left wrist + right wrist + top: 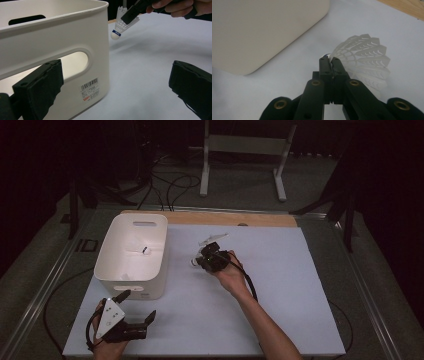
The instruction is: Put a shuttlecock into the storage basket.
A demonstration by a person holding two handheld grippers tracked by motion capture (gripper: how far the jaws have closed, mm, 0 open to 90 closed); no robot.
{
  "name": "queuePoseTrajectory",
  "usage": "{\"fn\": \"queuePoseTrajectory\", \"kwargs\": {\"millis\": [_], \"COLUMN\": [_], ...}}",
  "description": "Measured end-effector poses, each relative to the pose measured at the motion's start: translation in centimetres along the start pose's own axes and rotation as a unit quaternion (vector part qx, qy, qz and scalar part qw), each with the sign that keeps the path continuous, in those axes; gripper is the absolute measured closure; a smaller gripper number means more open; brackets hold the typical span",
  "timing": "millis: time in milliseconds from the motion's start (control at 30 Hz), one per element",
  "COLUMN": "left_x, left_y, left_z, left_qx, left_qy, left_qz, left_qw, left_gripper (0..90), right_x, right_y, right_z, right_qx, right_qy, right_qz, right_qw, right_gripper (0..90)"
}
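A white plastic shuttlecock [364,60] with a blue-banded cork [115,34] hangs above the white table sheet, cork down, just right of the white bin [131,254]. My right gripper [329,61] is shut on the edge of its skirt, which the closed tips pinch. In the high view this gripper [201,258] sits mid-table with the shuttlecock [193,263] at its left tip. My left gripper [136,306] rests at the bin's front right corner, open, with nothing between its wide-apart jaws [115,87].
A small white object with a dark mark [141,250] lies inside the bin. Another white feathery piece [213,239] lies just beyond the right gripper. A wooden strip [235,218] borders the sheet's far edge. A label [89,88] is on the bin's front wall.
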State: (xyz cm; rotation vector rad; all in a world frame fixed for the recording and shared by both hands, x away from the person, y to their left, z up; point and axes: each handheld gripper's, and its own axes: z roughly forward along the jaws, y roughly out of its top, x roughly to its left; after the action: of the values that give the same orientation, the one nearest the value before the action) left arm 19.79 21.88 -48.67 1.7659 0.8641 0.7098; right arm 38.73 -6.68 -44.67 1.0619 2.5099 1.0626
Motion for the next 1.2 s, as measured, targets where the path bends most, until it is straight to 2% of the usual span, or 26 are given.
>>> {"fn": "queuePoseTrajectory", "kwargs": {"millis": [1200], "left_x": [0.0], "left_y": [0.0], "left_z": [0.0], "left_qx": [0.001], "left_qy": [0.000], "left_qz": [0.000], "left_qw": [1.0000], "left_gripper": [0.3], "right_x": [1.2], "right_y": [1.4], "right_z": [-2.8], "right_qx": [-0.035], "right_qy": [-0.009], "right_qz": [-0.008], "right_qw": [0.9993], "right_gripper": [89.5]}}
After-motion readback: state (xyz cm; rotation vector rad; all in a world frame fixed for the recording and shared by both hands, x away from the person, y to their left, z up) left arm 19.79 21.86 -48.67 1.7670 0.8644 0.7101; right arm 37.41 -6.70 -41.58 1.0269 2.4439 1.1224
